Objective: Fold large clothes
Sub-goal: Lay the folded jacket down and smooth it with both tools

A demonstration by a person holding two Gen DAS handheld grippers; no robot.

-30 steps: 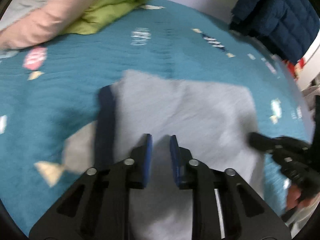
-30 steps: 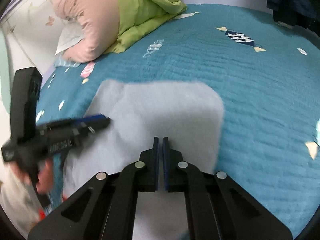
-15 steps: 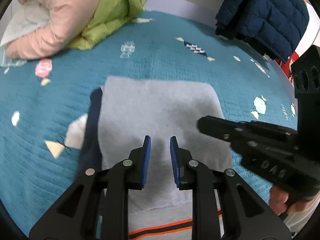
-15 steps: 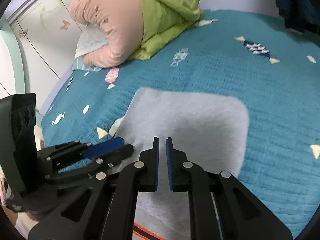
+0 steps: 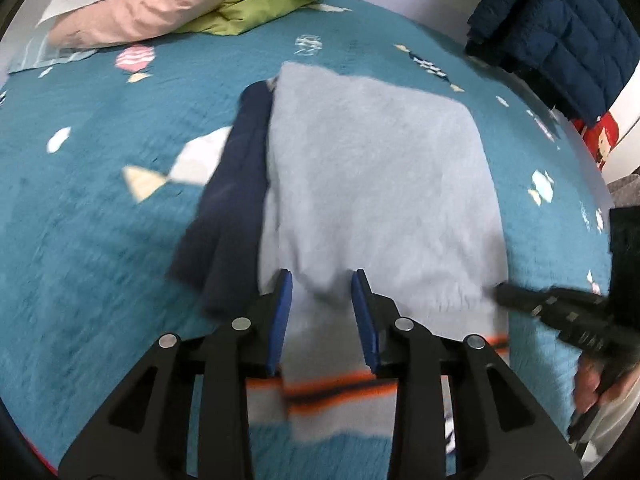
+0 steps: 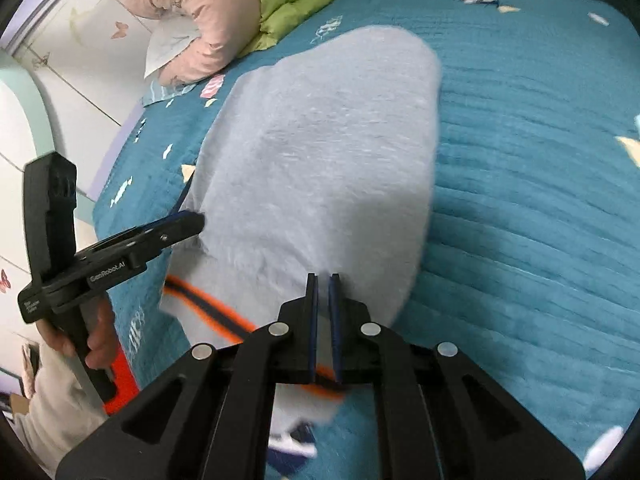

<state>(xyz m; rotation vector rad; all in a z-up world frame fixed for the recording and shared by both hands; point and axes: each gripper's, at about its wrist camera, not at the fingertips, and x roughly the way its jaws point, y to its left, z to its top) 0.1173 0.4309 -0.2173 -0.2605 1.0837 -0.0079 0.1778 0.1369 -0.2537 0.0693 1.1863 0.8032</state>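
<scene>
Both grippers hover over the grey garment [image 5: 376, 184]: left gripper [image 5: 322, 280] opening, right gripper [image 6: 323, 280] closing, neither holding.

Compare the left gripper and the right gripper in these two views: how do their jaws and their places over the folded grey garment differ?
The left gripper has its jaws well apart and opening; the right gripper shows only a narrow slit, closing. The left gripper sits near the grey garment's dark blue sleeve side; the right gripper sits toward the opposite edge, by bare teal bedspread. Neither visibly pinches cloth. Both have black frames, blue pads, and point down over the garment's near, orange-striped end.
</scene>
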